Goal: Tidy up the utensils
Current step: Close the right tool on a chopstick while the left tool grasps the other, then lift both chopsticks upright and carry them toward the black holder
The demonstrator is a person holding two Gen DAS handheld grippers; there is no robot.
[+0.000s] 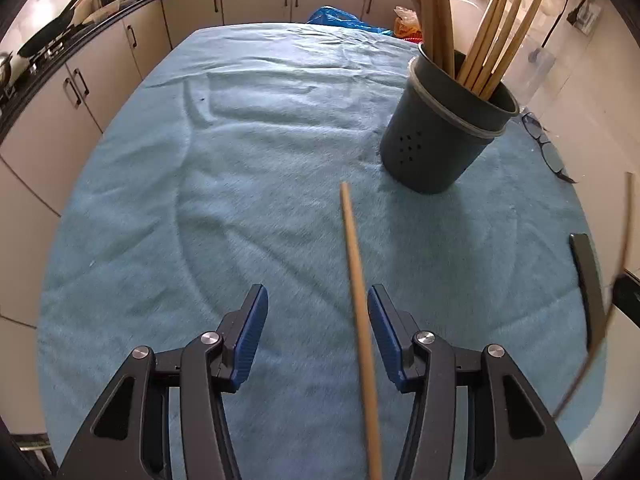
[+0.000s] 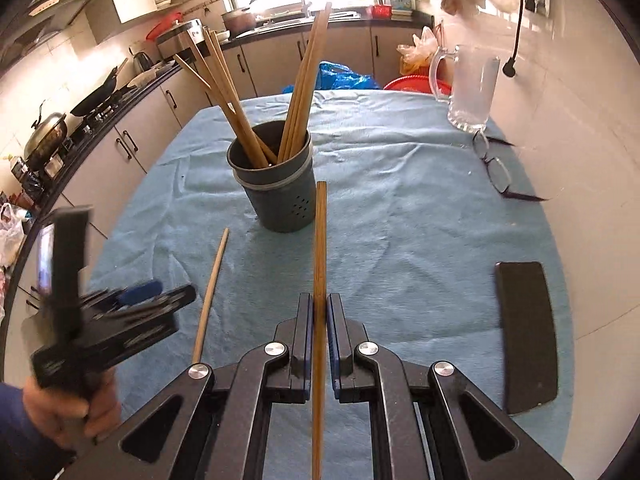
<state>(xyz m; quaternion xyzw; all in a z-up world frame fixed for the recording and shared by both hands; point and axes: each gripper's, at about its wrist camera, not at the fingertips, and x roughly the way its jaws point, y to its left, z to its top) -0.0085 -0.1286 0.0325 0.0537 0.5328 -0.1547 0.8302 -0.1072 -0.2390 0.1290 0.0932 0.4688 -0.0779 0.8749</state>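
Kitchen cabinets (image 2: 132, 136) and a dark counter ring a table covered with a blue cloth (image 1: 260, 168), and on that cloth stands a dark grey utensil holder (image 2: 276, 188) with a bundle of wooden chopsticks (image 2: 300, 92) leaning out of it in two fans. Nearer the cameras, one chopstick (image 2: 320, 264) is pinched between the blue pads of the right gripper (image 2: 319, 312), its jaws pressed tight against the wood, the stick pointing toward the holder with its far tip just in front of the holder's wall. A second, paler chopstick (image 1: 358, 280) lies loose on the cloth beside it; in the left wrist view it runs between the fingers of the left gripper (image 1: 318, 320), closer to the right-hand pad, and the jaws stand partly spread with neither pad pressing on it. In the right wrist view that left gripper appears blurred at the left edge, held by a hand (image 2: 72, 408) with a blue sleeve below it. Farther out, a black rectangular object (image 2: 528, 332) rests on the cloth's right side, a pair of glasses (image 2: 496, 168) lies at the cloth's edge, and a clear glass jug (image 2: 468, 84) stands at the far right corner near a white wall.
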